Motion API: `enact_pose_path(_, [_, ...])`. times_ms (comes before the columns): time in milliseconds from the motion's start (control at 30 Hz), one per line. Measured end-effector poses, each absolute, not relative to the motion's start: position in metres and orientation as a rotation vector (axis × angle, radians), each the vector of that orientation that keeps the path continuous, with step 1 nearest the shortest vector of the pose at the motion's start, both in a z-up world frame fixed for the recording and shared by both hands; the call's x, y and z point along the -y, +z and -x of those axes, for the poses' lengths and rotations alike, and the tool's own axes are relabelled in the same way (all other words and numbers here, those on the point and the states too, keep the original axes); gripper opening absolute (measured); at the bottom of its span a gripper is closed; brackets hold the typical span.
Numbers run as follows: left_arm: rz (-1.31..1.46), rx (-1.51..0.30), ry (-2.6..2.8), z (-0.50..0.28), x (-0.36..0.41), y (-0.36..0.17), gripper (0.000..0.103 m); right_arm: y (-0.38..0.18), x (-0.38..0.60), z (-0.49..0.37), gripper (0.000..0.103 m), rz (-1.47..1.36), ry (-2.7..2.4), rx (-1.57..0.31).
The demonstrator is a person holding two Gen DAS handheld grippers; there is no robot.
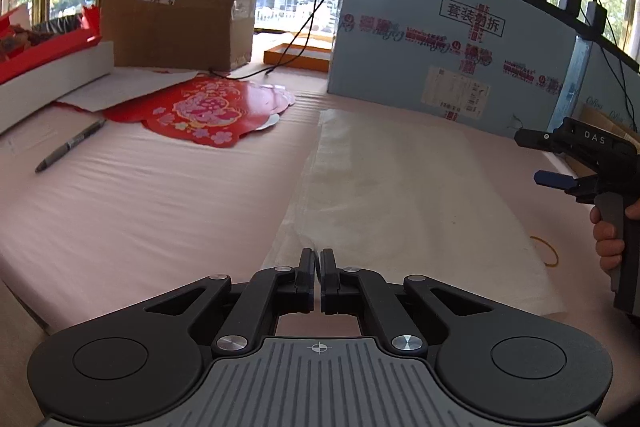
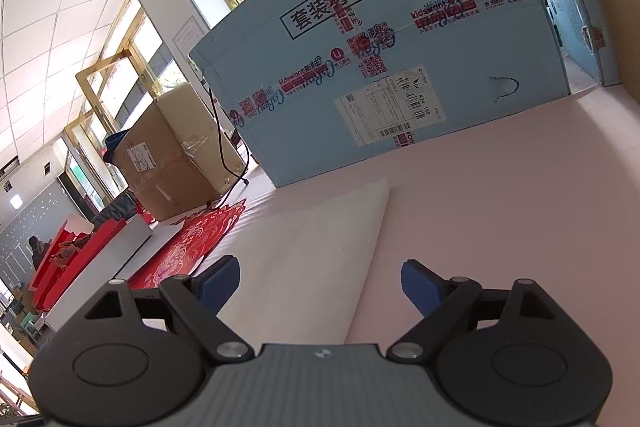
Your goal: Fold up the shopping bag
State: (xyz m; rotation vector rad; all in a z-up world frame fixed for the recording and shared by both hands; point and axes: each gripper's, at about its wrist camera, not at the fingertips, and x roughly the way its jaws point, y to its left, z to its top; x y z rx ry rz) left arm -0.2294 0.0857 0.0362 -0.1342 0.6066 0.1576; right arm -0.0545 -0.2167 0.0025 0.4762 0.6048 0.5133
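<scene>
A: The translucent whitish plastic shopping bag (image 1: 404, 195) lies flat on the pale pink table covering (image 1: 140, 195), a long rectangle running away from the camera toward the big light-blue cardboard box (image 1: 452, 55). Its near-left edge is puckered.

B: And the left gripper (image 1: 319, 259)?

A: Its black jaws are pressed together over that near edge of the bag. A thin fold of the film appears pinched between the pads, though the contact itself is hard to make out.

B: Right side?

A: The right gripper (image 2: 320, 283) has its blue-padded fingers (image 2: 420, 285) spread wide with nothing between them. It hangs above the bag's right-hand part, tilted. From the left wrist view it shows at the right edge, a hand (image 1: 610, 239) wrapped around its grey handle, clear of the film.

B: Anything near the bag?

A: A thin yellow rubber band (image 1: 546, 251) lies on the covering, touching or just beside the bag's right edge. To the left, well apart, a red paper cut-out with pink flowers (image 1: 200, 111) and a grey pen (image 1: 70, 146).

B: Farther back?

A: A brown cardboard box (image 1: 180, 7) with a white label stands behind the cut-out. A black cable (image 1: 308, 23) drops between the two boxes to the table. A flat orange tray (image 1: 298, 57) sits behind it, before bright windows.
</scene>
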Motion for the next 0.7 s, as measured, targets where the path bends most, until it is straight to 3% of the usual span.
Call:
enact_pose_path(167, [0.049,-0.674,0.15,0.215,-0.086,0.031,0.003,0.002,0.22,0.048,0.09,-0.453,0.476,-0.617])
enact_pose_path(200, [0.025,-0.674,0.17,0.214,-0.085,0.031,0.008,0.002,0.221,0.044,0.09,-0.448,0.47,-0.625])
enact_pose_path(267, [-0.028,-0.662,0.226,0.216,-0.078,0.029,0.036,0.001,0.223,0.036,0.09,-0.439,0.458,-0.645])
enact_pose_path(300, [-0.036,-0.651,0.244,0.217,-0.078,0.029,0.067,0.001,0.224,0.031,0.09,-0.435,0.454,-0.663])
enact_pose_path(333, [-0.037,-0.645,0.243,0.217,-0.078,0.029,0.079,0.0,0.225,0.025,0.09,-0.433,0.458,-0.685])
enact_pose_path(700, [-0.209,-0.628,0.293,0.218,-0.065,0.01,0.084,-0.018,0.221,-0.058,0.086,-0.474,0.543,-0.84])
